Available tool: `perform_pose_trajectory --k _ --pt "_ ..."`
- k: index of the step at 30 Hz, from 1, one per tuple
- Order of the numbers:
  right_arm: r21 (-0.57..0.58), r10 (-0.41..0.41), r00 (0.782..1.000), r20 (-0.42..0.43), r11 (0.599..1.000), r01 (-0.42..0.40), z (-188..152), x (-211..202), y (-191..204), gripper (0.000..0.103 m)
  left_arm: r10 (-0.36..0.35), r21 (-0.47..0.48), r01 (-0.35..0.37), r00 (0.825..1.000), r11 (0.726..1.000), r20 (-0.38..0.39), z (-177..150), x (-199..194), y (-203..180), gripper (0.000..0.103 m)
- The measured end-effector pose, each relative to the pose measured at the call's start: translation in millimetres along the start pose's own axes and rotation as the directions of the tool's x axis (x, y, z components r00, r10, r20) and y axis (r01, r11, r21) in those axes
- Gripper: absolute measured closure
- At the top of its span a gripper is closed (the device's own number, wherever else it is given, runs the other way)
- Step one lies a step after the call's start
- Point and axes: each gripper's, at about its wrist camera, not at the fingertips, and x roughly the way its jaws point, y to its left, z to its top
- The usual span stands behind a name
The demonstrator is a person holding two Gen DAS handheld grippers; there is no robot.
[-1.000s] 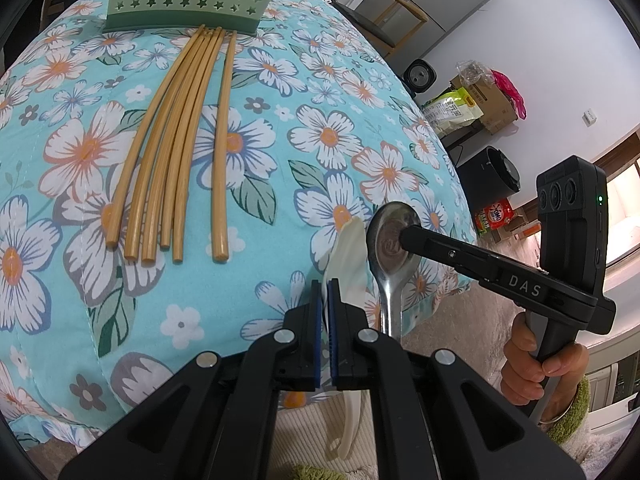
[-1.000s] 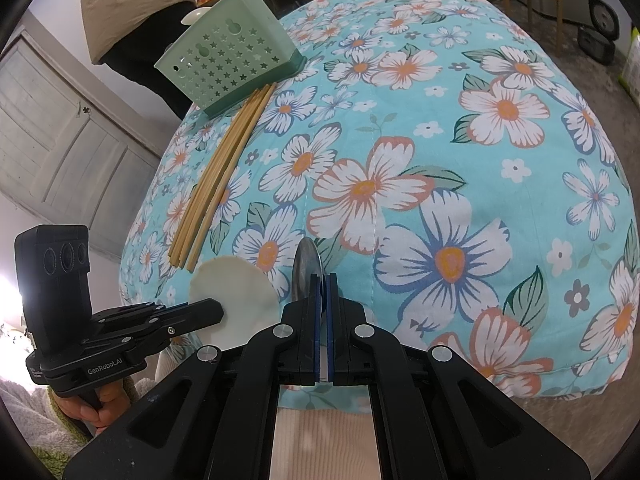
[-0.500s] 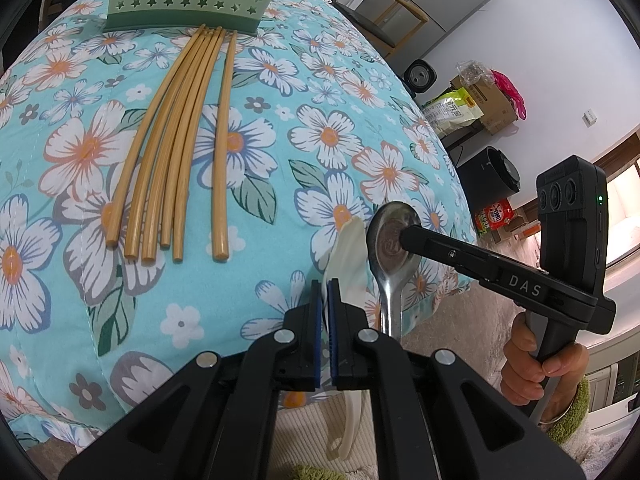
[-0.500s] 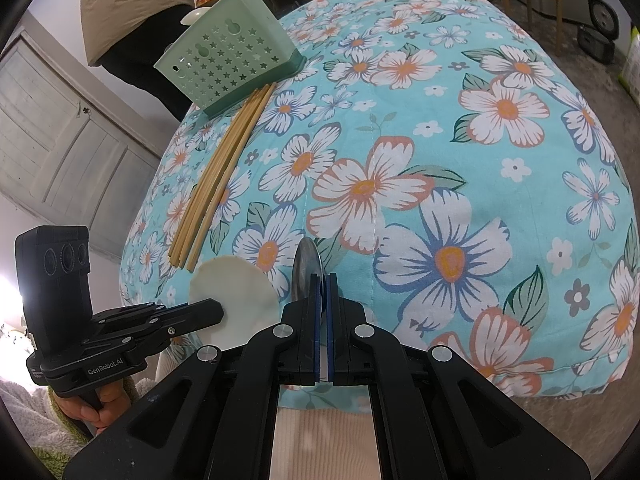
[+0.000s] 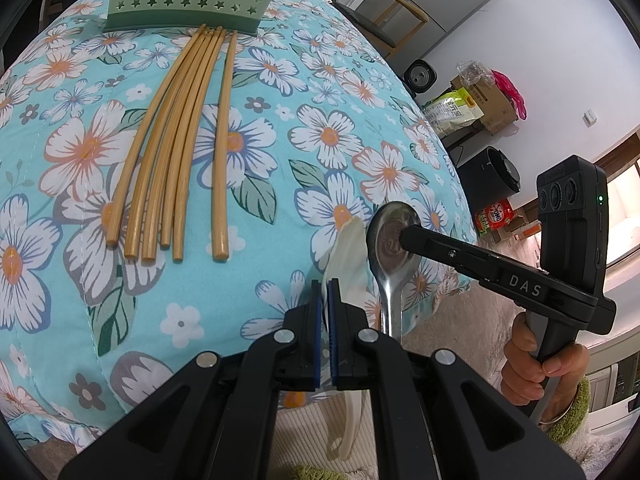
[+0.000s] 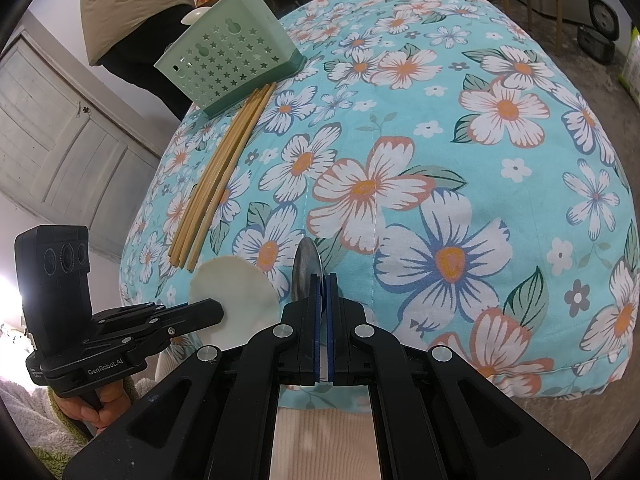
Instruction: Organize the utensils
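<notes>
The left gripper (image 5: 325, 292) is pinching a cream plastic spoon (image 5: 349, 248) edge-on between fully closed pads, the bowl poking forward above the near edge of the table and the handle trailing back beneath the fingers. The right gripper (image 6: 323, 286) is clamping a stainless steel spoon (image 6: 305, 268) the same way, jaws drawn together on the neck just behind the bowl; in the left wrist view that metal bowl (image 5: 394, 236) is sitting right beside the cream one, close enough that the two may be touching.

Both spoons are hovering at the near edge of the floral tablecloth (image 6: 460, 128). Six bamboo chopsticks (image 5: 176, 152) are lying fanned on the cloth, their far tips meeting the base of the green star-perforated basket (image 6: 228, 64), which is standing at the far end of the table.

The risks, as I judge them: each grip is narrow and near the bowl, so a long handle may be levering the spoon round as it travels, and it could twist or slip out. The spoons are also crowding each other, so moving either hand first could knock the other. Reaching for the basket means crossing over the chopsticks, where a low pass could scatter them.
</notes>
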Motion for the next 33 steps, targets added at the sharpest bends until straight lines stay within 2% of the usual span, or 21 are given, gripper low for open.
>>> perform_pose_trajectory --k 33 --pt "0.009 0.004 1.000 -0.001 1.000 -0.004 1.1 -0.2 -2.1 0.102 0.000 -0.001 0.000 1.000 1.000 -0.002 0.3 0.1 0.1 0.101"
